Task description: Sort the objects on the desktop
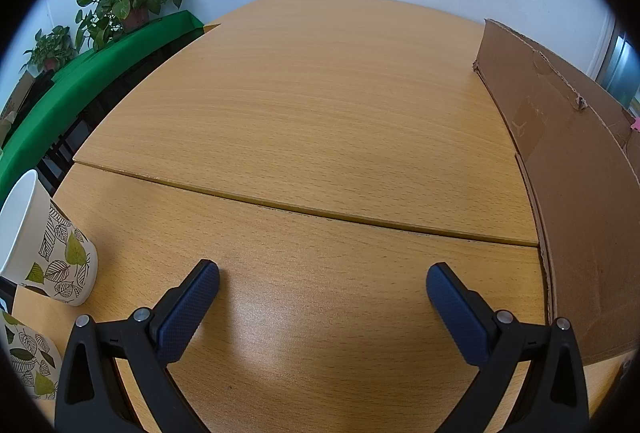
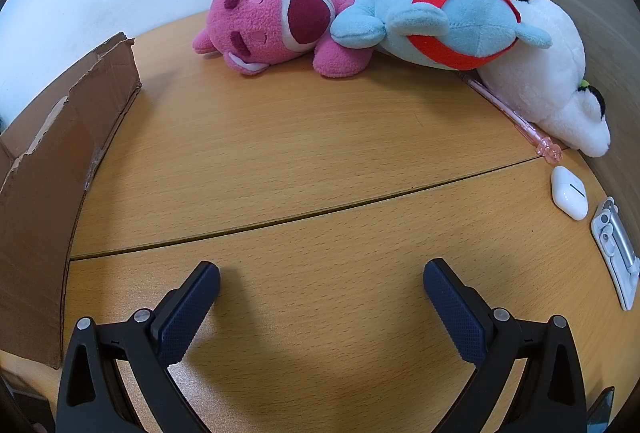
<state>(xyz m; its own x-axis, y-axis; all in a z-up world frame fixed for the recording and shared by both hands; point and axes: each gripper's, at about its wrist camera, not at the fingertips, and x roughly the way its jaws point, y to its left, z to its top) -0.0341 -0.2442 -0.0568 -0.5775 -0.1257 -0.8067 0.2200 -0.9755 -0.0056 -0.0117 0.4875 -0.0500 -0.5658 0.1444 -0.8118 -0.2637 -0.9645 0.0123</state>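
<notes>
Both grippers, left gripper and right gripper, hover wide open and empty over the wooden desk. Best to reach first for the pink plush bear, squeezing its soft body mid-torso. Beside them, the cardboard box shows only its outer wall; contents hidden. Leaf-print paper cup looks empty.

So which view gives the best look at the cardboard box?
The left wrist view: the cardboard box fills its right side, showing a long outer wall and torn top edge. The right wrist view shows another wall and a torn corner at its left edge. Neither shows inside.
</notes>
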